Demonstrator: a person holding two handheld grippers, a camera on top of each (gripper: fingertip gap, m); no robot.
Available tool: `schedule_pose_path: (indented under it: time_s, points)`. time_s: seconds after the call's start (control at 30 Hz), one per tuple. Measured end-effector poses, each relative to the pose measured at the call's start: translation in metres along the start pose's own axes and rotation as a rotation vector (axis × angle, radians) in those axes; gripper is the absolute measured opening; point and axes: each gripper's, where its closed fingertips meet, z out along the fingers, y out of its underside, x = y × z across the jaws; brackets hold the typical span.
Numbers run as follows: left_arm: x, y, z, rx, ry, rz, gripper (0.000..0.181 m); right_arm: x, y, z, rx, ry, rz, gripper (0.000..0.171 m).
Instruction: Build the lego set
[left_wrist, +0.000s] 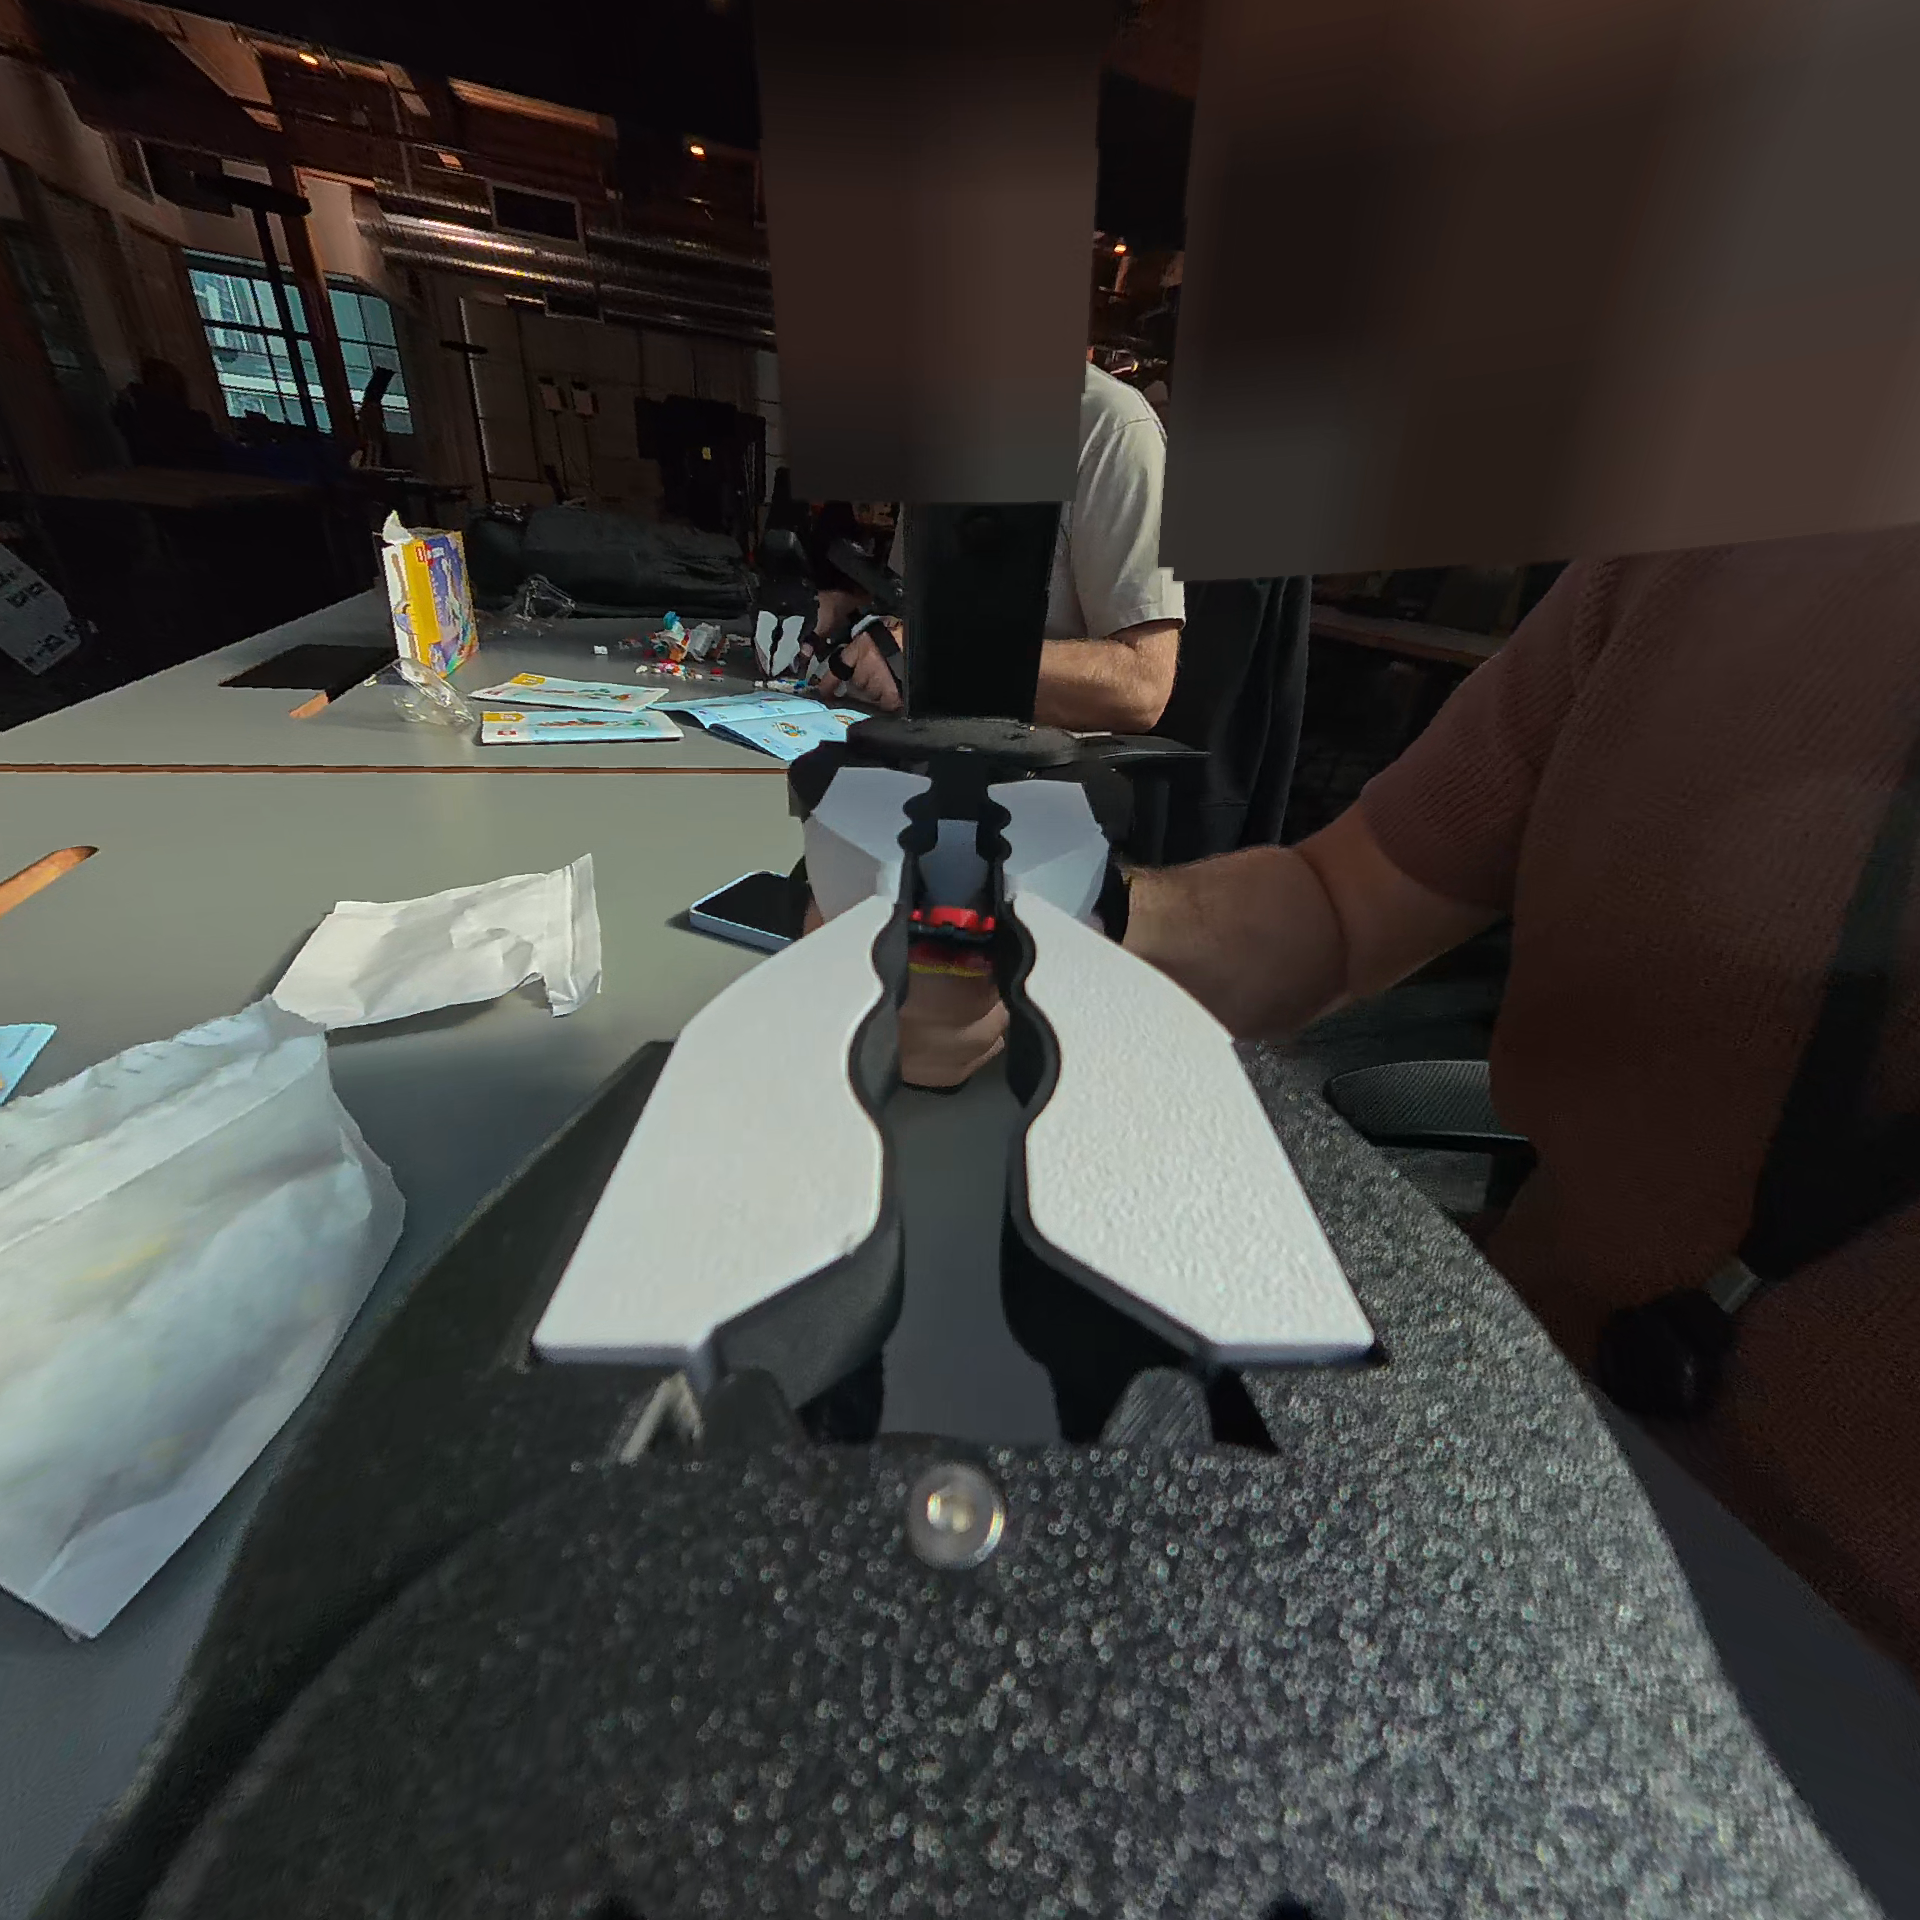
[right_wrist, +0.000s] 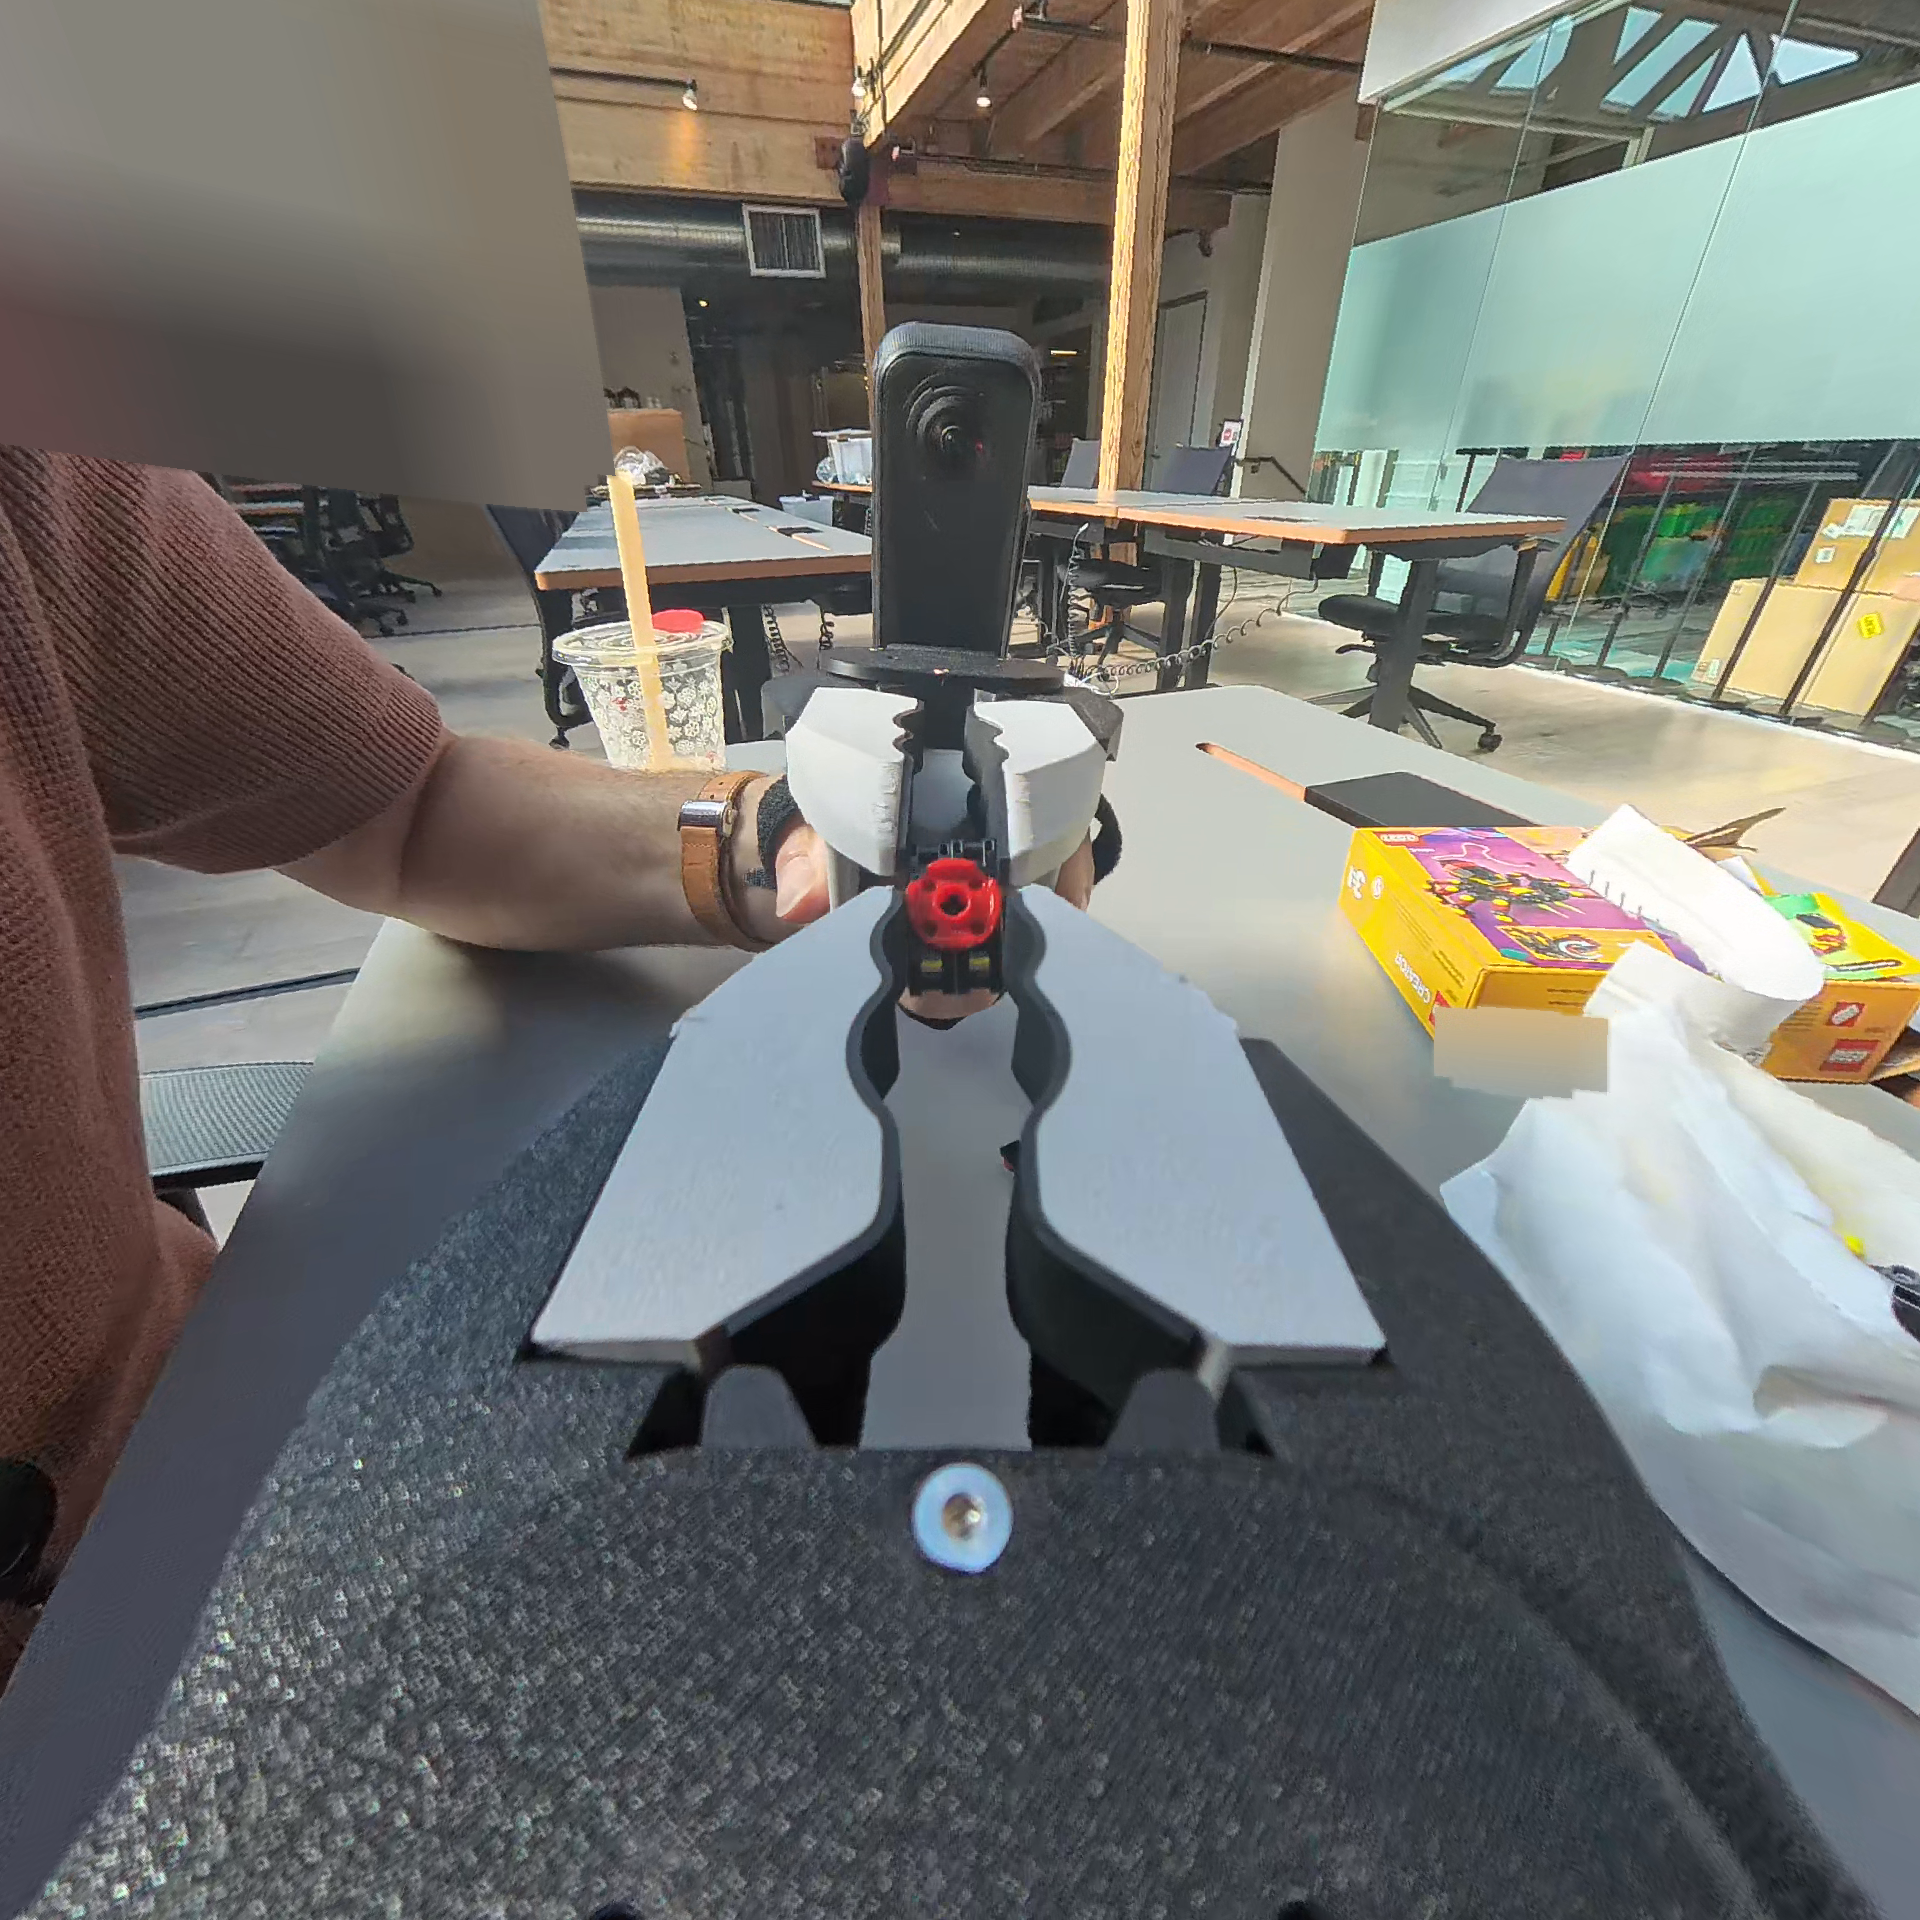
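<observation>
- The lego piece (right_wrist: 952, 914) sits at the centre of both wrist views, held in the air above the worktop (right_wrist: 1226, 831) where the two grippers meet tip to tip: a red round part in front, black bricks with yellow bits behind and below it.
- In the left view the same lego piece (left_wrist: 951, 935) shows edge-on, red on top, yellow beneath.
- Right gripper (right_wrist: 952, 940): fingers (right_wrist: 727, 1143) drawn close at the tips and pinching the lego piece from both sides; a narrow gap stays farther back.
- Left gripper (left_wrist: 951, 940): fingers (left_wrist: 748, 1122) likewise narrowed onto the lego piece at their tips.
- Seen from the right view, the left gripper (right_wrist: 940, 831) faces it at 12 o'clock, its fingers nearly together on the far side of the piece, its camera upright above.
- A hand (right_wrist: 790, 862) with a brown-strapped watch holds that left gripper from 9 o'clock.
- At 3 o'clock in the right view lie a yellow box (right_wrist: 1475, 935) and white paper bags (right_wrist: 1714, 1247), on the worktop.
- At 10 o'clock stands a clear cup (right_wrist: 649, 686) with a straw.
- In the left view, torn paper bags (left_wrist: 177, 1247) lie at 9 o'clock, and a phone (left_wrist: 743, 909) lies near the right gripper (left_wrist: 951, 852).
</observation>
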Motion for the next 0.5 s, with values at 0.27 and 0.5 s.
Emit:
schedule_pose_path:
  time_s: [0.27, 0.5]
  points:
    - [-0.0008, 0.0026, -0.0008, -0.008, -0.001, -0.005, 0.016, 0.0033, -0.0054, -0.0034, 0.026, 0.014, 0.020, 0.021]
    - [-0.0004, 0.0026, -0.0017, -0.013, 0.001, -0.001, 0.016, 0.0002, -0.0018, -0.0024, 0.006, 0.000, 0.006, 0.015]
